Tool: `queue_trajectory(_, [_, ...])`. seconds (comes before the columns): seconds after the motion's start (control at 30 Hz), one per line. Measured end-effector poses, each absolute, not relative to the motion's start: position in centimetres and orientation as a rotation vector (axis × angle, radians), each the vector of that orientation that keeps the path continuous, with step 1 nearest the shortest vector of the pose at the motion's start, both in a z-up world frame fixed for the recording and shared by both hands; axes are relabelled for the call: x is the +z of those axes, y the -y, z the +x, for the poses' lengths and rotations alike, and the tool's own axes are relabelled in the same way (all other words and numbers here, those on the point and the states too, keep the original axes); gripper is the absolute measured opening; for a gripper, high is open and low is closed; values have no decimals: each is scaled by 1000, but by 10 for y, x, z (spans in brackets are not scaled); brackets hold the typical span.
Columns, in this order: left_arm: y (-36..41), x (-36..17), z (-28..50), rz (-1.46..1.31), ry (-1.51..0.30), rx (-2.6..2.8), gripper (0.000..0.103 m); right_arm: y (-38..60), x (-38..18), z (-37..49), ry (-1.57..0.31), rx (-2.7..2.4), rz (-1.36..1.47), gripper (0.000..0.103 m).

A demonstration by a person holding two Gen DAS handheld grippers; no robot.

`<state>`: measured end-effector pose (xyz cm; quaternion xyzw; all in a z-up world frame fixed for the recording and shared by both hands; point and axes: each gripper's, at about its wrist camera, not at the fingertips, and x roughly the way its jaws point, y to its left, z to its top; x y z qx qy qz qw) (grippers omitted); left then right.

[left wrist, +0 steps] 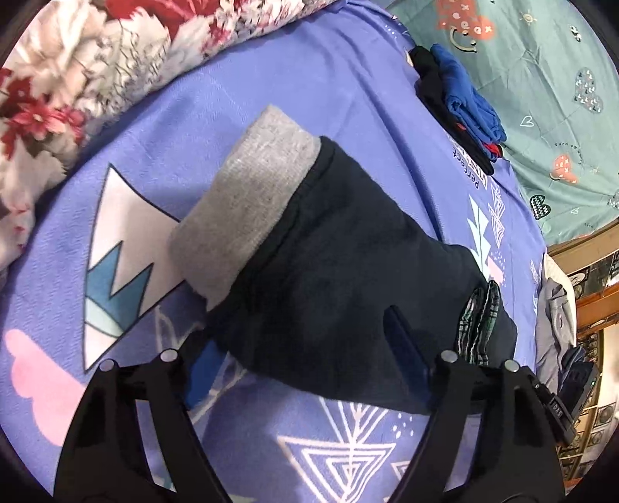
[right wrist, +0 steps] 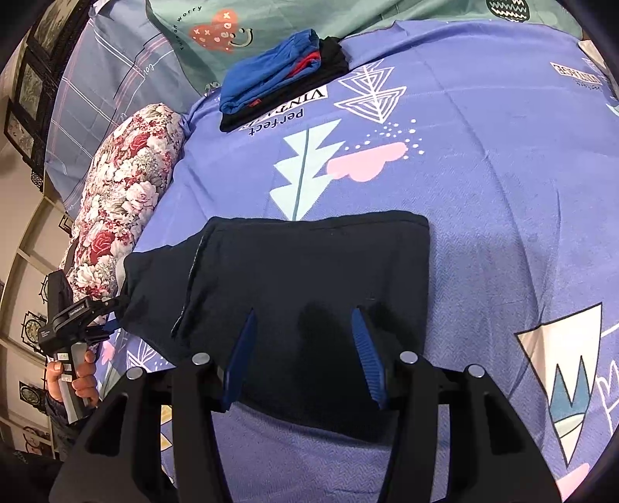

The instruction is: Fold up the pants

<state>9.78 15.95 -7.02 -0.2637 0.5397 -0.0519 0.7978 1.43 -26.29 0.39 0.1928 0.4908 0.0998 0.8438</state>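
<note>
Pants (right wrist: 305,301), dark and folded, lie at the frame centre on the purple bed sheet (right wrist: 483,193). Left gripper (left wrist: 305,360) is released, fingers spread around the cloth edge. Right gripper (right wrist: 305,348) is released too, above the pants.

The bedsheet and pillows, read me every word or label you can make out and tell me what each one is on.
"perfect" and "VINT…", its end covered by the folded clothes stack: purple bedsheet.
"Turn off worry": teal pillowcase.
Boxed label near the bedsheet's far right edge: too blurred to read.
Label on the left gripper body: too small to read.
Dark folded pants: no text visible.
</note>
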Motion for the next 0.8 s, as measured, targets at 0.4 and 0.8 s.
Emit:
queue_trajectory(0.4, [-154,-71,110,-501,-1158,-50,37,265,5,16,-1026,211,419,52])
queue_trajectory(0.8, [-123,3,91,-408,-1001,-153,17,275,13,3,-977,229,442,52])
